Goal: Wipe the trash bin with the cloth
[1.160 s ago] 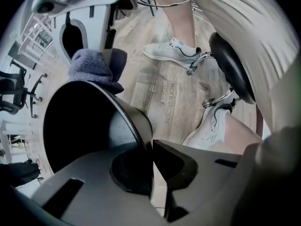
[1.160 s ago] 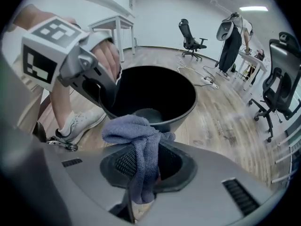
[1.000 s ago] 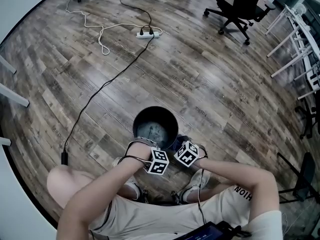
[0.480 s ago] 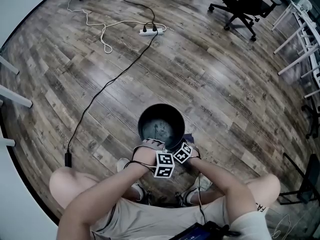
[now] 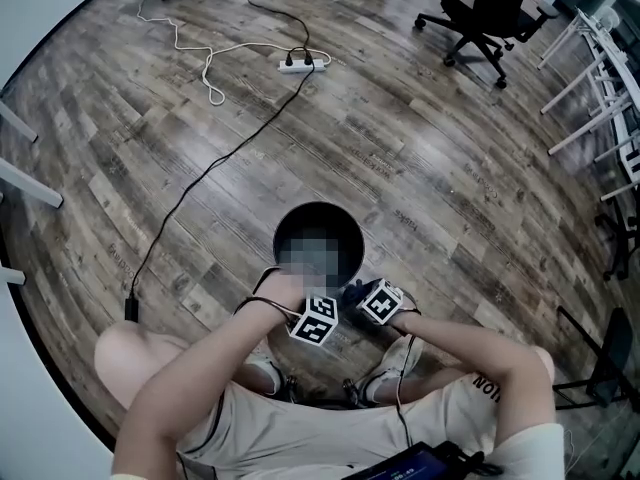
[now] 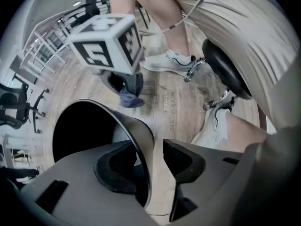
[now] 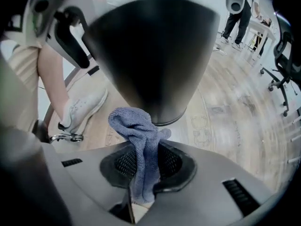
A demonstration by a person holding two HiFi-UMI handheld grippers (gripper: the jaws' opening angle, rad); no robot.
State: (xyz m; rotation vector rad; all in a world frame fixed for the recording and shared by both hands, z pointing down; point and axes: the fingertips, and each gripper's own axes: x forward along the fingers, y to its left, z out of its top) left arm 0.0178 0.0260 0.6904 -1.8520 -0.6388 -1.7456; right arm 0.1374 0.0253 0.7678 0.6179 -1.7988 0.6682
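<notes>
A black round trash bin [image 5: 345, 230] stands on the wooden floor in front of the person's feet. My left gripper [image 6: 154, 157] points straight down over the near rim [image 6: 141, 135]. One jaw is inside the bin, the other outside. Its jaws have just been opening, and a gap shows between the outer pad [image 6: 181, 159] and the wall. My right gripper [image 7: 143, 161] is shut on a blue-grey cloth [image 7: 141, 145]. It hangs low beside the bin's outer wall [image 7: 150, 55]. In the head view the cloth [image 5: 352, 293] sits by the bin's near right side.
A power strip [image 5: 300, 65] with white and black cables [image 5: 200, 178] lies on the floor beyond the bin. An office chair [image 5: 490, 8] and white desk legs [image 5: 600, 88] stand at the far right. The person's shoes [image 5: 395, 363] are just behind the grippers.
The right gripper with the cloth has shifted a little to the right, away from the left one, beside the bin. The left hand has stayed at the rim.
</notes>
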